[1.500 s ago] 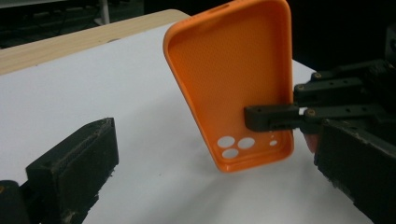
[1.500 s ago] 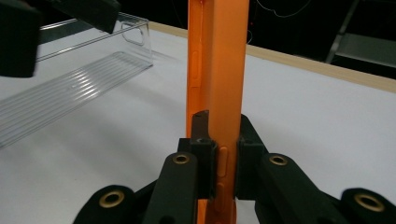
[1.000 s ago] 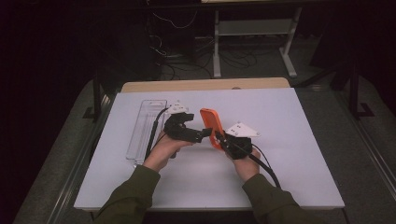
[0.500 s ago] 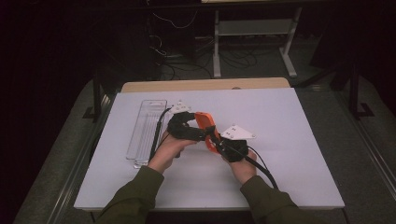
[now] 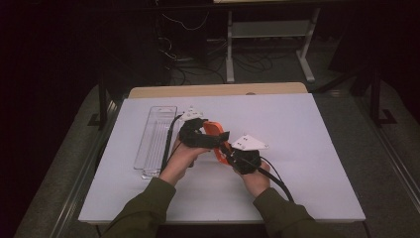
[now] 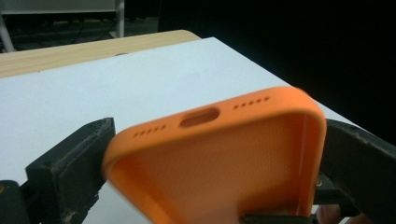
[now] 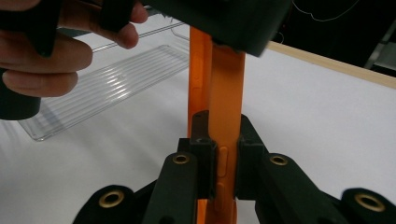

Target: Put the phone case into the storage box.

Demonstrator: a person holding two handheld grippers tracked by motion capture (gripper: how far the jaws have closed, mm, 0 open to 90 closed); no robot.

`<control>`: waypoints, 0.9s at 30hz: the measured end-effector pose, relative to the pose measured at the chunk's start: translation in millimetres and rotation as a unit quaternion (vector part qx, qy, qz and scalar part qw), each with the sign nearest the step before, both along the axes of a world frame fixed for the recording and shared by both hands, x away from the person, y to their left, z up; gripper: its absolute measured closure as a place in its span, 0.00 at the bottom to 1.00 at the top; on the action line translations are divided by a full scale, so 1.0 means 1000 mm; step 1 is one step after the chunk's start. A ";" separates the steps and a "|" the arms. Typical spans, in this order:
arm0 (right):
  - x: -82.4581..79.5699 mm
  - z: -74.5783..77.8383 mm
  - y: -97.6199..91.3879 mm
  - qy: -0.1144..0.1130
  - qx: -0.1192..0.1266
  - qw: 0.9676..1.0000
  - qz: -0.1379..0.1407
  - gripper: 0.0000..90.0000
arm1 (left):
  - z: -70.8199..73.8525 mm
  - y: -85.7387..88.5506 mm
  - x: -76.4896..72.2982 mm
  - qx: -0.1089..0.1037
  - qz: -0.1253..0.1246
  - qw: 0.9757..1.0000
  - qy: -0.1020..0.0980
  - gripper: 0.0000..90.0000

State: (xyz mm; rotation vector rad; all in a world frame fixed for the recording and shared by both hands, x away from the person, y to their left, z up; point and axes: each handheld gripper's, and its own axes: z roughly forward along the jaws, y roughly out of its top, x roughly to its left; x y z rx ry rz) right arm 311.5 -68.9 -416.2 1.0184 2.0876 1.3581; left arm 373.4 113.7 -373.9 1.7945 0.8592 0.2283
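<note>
Your right claw [image 7: 219, 163] is clamped on the orange phone case [image 7: 219, 88] edge. Your left claw [image 6: 210, 163] grips its width, above the tabletop [image 5: 297, 129].

White table top [image 5: 297, 129] over pale wood board [image 5: 218, 89]; grey floor [image 5: 386, 163] either side; dark room beyond, with metal shelf frame [image 5: 267, 29] and loose cables [image 5: 198, 59] on floor

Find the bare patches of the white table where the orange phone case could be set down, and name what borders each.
Free: the white table right of the orange phone case, and the front strip. Crowded: the left, by the clear tray beside the left tool.
</note>
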 end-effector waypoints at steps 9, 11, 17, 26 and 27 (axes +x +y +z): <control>0.000 0.000 0.000 0.000 -0.003 1.000 -0.001 0.89 | 0.000 -0.002 -0.002 -0.006 -0.001 1.000 0.000 0.00; 0.000 -0.001 0.001 0.000 -0.003 1.000 0.000 0.89 | 0.001 -0.002 -0.002 -0.004 -0.001 1.000 -0.001 0.00; 0.000 -0.001 0.001 0.002 -0.006 1.000 0.000 0.89 | 0.002 -0.001 -0.002 -0.005 0.003 1.000 -0.006 0.03; -0.001 -0.002 0.003 0.003 -0.010 1.000 0.002 0.88 | 0.002 0.003 -0.002 -0.009 0.011 1.000 -0.006 0.11; -0.001 -0.002 0.003 0.004 -0.009 1.000 0.002 0.88 | 0.002 0.003 -0.002 -0.009 0.012 1.000 -0.008 0.13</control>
